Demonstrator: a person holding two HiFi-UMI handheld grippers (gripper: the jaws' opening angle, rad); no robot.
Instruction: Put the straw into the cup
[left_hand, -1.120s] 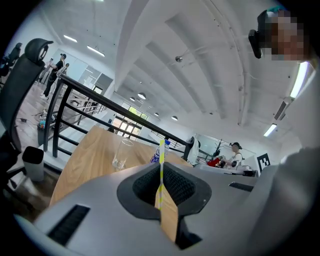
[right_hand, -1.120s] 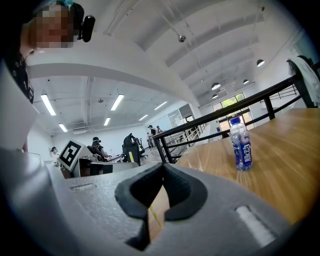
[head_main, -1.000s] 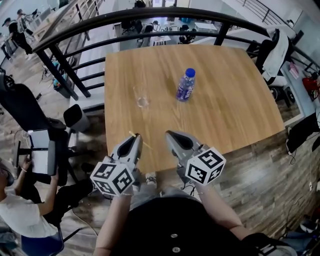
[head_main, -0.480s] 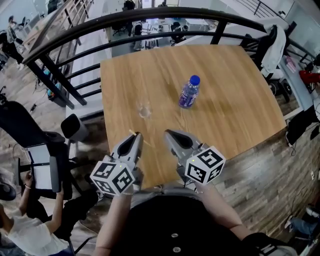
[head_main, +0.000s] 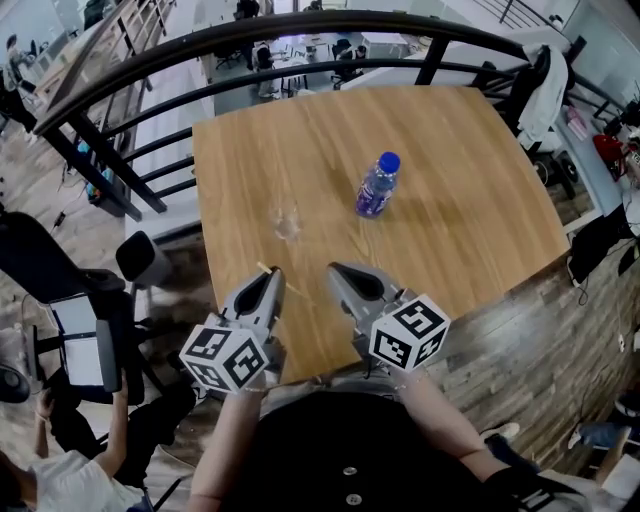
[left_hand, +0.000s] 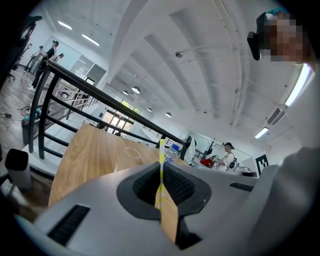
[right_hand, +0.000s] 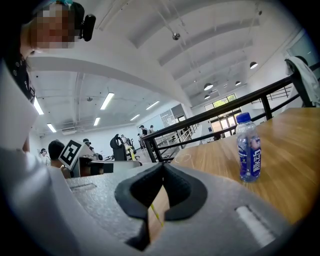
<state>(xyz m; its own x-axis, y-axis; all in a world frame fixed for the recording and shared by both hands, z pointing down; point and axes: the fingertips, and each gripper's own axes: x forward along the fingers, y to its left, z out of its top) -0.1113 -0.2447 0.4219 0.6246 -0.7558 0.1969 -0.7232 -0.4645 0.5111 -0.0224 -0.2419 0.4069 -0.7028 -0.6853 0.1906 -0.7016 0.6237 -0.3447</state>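
A clear plastic cup (head_main: 288, 222) stands upright on the wooden table (head_main: 460, 140), left of the middle. My left gripper (head_main: 270, 273) hovers over the table's near edge, shut on a thin yellow-and-white striped straw (head_main: 272, 277). In the left gripper view the straw (left_hand: 161, 167) stands upright between the shut jaws (left_hand: 161, 186), with the cup (left_hand: 132, 152) ahead and slightly to the left. My right gripper (head_main: 335, 268) is beside it, a hand's width to the right, its tips (right_hand: 162, 167) touching and nothing pinched between them.
A blue-capped water bottle (head_main: 375, 186) stands right of the cup, also ahead of the right gripper (right_hand: 248, 147). A black railing (head_main: 300, 28) runs behind the table, with a jacket (head_main: 535, 75) hung on it. An office chair (head_main: 140, 258) stands left of the table.
Both grippers have drifted a little nearer to the cup and bottle. The left stays shut on the straw, the right stays shut.
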